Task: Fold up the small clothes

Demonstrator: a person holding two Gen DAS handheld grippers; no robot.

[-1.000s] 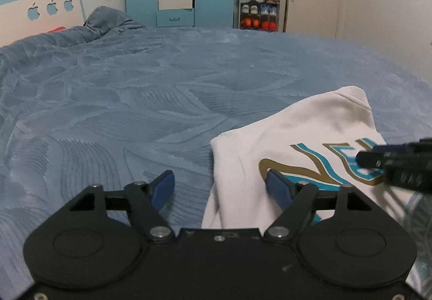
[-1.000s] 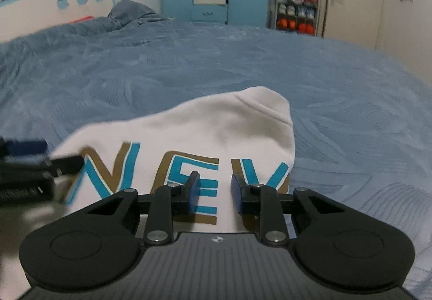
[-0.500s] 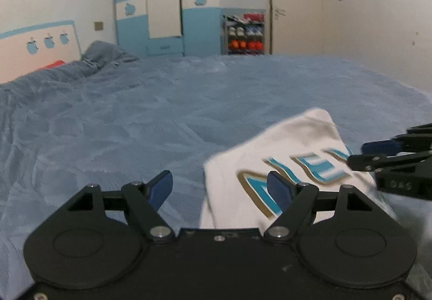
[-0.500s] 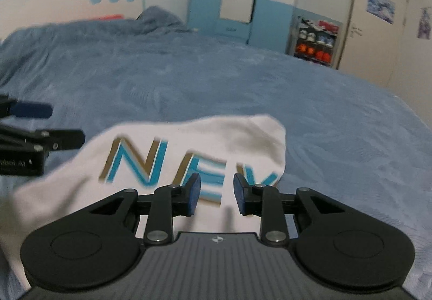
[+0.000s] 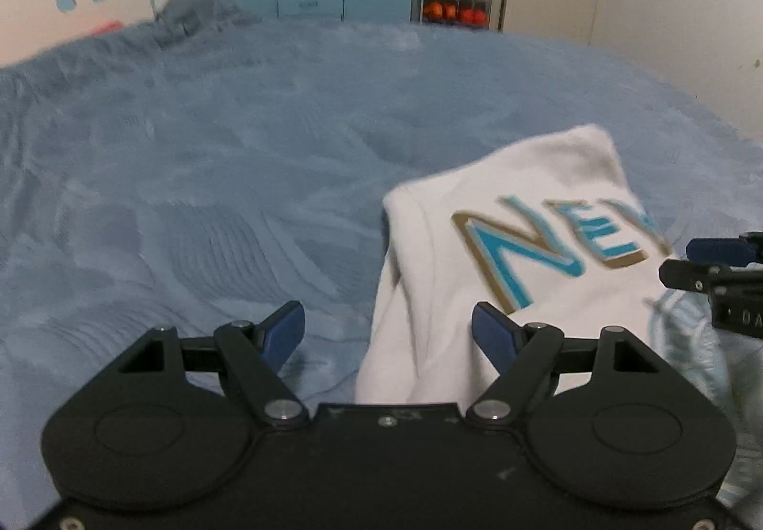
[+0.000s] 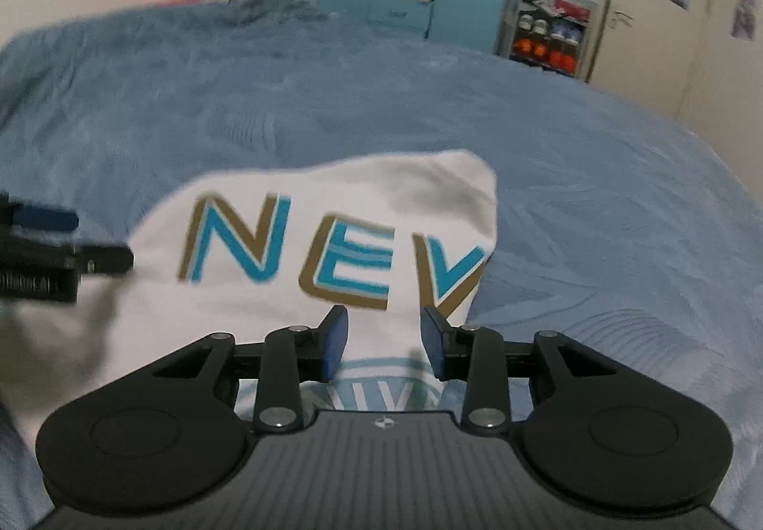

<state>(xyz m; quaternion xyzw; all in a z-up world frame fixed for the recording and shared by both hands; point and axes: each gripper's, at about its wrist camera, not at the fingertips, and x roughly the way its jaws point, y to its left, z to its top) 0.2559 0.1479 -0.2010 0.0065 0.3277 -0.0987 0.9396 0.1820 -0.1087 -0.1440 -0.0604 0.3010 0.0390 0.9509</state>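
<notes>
White cotton sweatshirt (image 6: 334, 253), lettered "NEV", lies folded over on the blue bedspread (image 5: 238, 177), at two o'clock from the left gripper (image 5: 388, 332), whose jaws are spread wide and empty. The right gripper (image 6: 384, 341) hovers at its six o'clock edge, jaws parted, gripping nothing. A fold looks just laid; next likely needs regrasping an edge.

Your left gripper (image 5: 387, 332) gaped wide over the blue bedspread (image 5: 238, 177), white lettered garment (image 5: 524, 244) beside its right finger, your right gripper (image 5: 715, 263) at frame edge.
</notes>
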